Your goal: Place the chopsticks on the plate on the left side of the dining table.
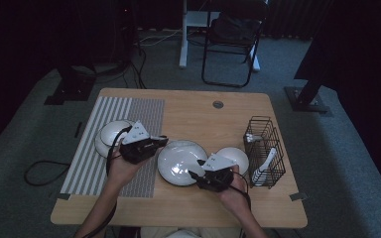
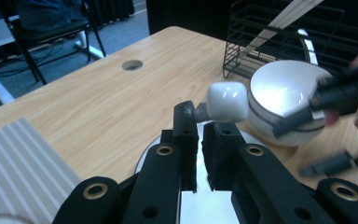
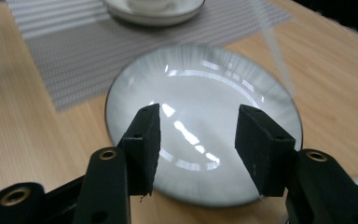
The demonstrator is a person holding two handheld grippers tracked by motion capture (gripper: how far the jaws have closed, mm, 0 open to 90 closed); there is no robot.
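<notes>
Left claw pinches white spoon; right claw open above plate; wooden table, grey carpet.

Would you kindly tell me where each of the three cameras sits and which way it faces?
High view: above the person's side, looking forward and down on the table; both forearms show, with the left claw and right claw.
Left gripper view: rides the left claw, facing the white bowl and wire rack; its jaws pinch a white spoon.
Right gripper view: rides the right claw, open, looking down at the plate.
Shared: all three show the plate.
</notes>
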